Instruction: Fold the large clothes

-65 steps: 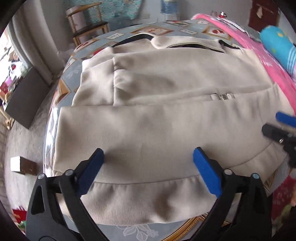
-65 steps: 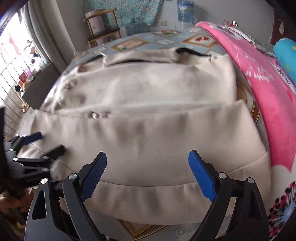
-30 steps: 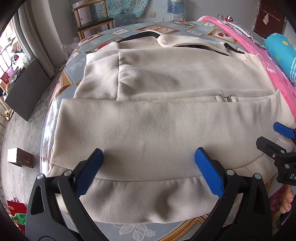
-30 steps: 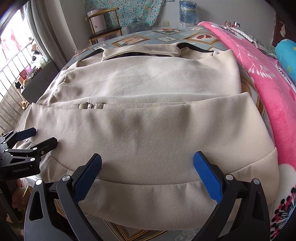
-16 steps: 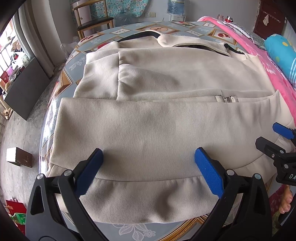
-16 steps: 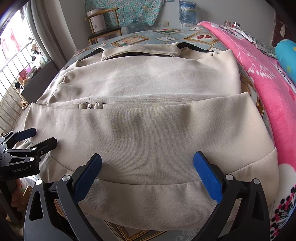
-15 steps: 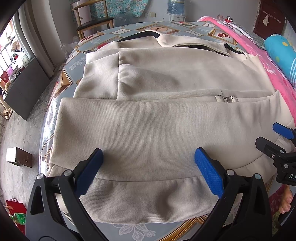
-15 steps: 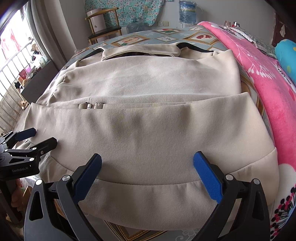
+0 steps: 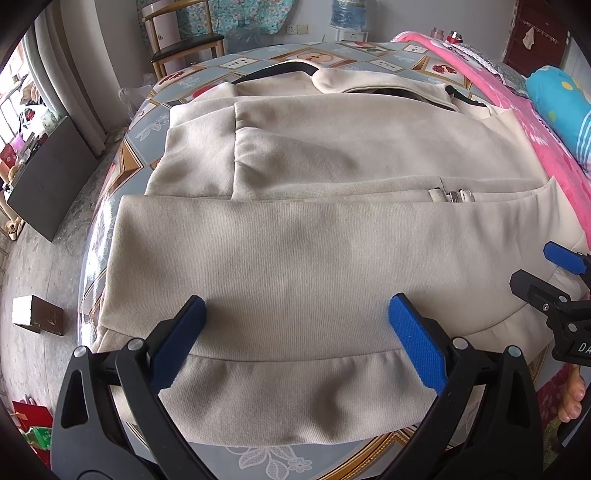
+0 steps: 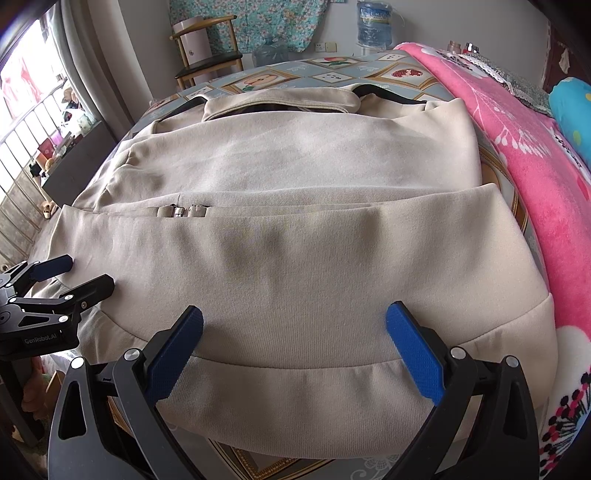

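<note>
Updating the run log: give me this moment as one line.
stage: mid-fold | beige jacket: bottom part folded up, flat on table | left tool: open, above hem | right tool: open, above hem | nothing gripped

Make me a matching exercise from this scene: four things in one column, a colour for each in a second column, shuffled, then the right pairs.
Things:
1. jacket
2. blanket
3. water bottle
4. chair seat

Colours:
A. pink
B. black
C. beige
D. clear blue

Pairs: 1-C, 2-A, 3-D, 4-B
</note>
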The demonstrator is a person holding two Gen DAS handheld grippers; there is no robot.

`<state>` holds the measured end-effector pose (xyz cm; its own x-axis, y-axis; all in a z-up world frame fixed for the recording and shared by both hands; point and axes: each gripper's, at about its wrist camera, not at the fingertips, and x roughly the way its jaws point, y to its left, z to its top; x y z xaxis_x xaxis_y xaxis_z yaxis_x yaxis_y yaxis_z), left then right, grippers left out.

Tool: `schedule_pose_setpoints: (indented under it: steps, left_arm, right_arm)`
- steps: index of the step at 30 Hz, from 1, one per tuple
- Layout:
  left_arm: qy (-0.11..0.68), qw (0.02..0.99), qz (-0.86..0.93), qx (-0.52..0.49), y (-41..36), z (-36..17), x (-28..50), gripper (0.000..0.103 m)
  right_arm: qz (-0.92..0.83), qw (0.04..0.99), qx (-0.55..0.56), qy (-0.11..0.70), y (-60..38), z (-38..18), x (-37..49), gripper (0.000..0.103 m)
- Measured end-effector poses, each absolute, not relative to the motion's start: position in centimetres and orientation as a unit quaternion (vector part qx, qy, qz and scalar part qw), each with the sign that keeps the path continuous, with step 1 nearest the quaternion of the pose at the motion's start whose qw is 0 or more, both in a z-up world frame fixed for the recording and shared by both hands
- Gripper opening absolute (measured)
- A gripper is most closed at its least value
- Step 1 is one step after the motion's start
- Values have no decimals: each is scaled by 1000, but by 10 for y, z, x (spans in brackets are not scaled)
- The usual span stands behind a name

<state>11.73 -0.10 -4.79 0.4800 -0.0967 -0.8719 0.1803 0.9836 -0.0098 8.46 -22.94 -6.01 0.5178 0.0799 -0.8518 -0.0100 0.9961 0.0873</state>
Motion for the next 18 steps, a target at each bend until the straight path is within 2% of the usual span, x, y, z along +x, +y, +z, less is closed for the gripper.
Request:
schedule_pose_setpoints:
  steps: [18]
  left_arm:
    - [502,858,-94,47,1,-49,118,97]
  right_arm:
    - [41,886,24,461,-220,-43,87,97]
